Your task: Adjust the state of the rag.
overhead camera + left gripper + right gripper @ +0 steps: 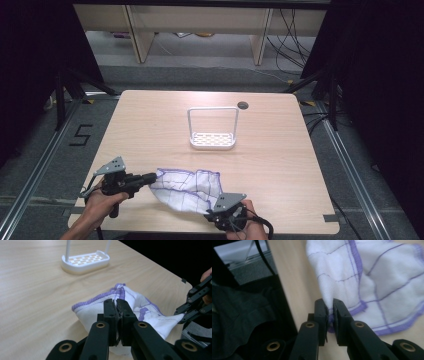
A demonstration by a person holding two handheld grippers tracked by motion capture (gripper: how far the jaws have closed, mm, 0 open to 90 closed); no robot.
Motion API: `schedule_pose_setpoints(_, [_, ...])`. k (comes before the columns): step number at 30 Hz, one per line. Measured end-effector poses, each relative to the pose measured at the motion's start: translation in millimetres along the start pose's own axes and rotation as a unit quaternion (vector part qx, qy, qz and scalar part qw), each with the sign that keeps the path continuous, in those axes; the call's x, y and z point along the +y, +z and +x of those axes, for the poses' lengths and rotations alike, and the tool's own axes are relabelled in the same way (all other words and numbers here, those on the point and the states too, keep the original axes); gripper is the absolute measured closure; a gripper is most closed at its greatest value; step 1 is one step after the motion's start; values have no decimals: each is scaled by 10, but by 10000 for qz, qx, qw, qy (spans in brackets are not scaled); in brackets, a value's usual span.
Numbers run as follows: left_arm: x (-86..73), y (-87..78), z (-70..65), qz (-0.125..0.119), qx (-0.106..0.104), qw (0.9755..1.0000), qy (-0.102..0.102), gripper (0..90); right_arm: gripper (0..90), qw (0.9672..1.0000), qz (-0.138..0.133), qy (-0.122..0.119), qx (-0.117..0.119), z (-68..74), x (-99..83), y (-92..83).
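Cloth: white dishcloth w/ purple stitched grid lying rumpled at near table edge, well short of white wire-handled rack
Left gripper: clamping cloth hem
Right gripper: pinching purple corner
Tip: probably lifting both evenly, keeping cloth taut

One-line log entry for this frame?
left gripper: shut on cloth | right gripper: shut on cloth | cloth: near table edge | rack: untouched, mid-table

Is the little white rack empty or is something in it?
Empty. The rack stands upright on the table with its holed tray bare; the cloth lies apart from it, pinched by both grippers.
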State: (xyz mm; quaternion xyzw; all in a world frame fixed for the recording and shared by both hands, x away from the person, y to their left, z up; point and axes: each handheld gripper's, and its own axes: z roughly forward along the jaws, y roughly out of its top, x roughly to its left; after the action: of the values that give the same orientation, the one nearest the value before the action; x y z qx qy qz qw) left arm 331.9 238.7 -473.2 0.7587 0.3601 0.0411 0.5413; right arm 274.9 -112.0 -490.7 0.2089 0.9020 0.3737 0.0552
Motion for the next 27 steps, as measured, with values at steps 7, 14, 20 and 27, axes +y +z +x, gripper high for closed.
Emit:
schedule_pose_setpoints(7, [-267, -104, -20, 285, 106, 9994, -168, 858, 641, 9996, 154, 228, 38, 22, 10, 7])
schedule_pose_setpoints(14, [-365, -202, -3, 372, 182, 9988, -279, 756, 466, 9951, -364, 648, -654, -301, 124, -269])
schedule_pose_setpoints(20, [-205, -239, 52, 164, 592, 9977, -293, 540, 428, 9865, -467, 1004, -1204, -673, 147, -303])
schedule_pose_setpoints(27, [14, -90, 168, 203, 939, 9950, -282, 403, 413, 9862, 18, 1076, -1257, -1029, 294, 29])
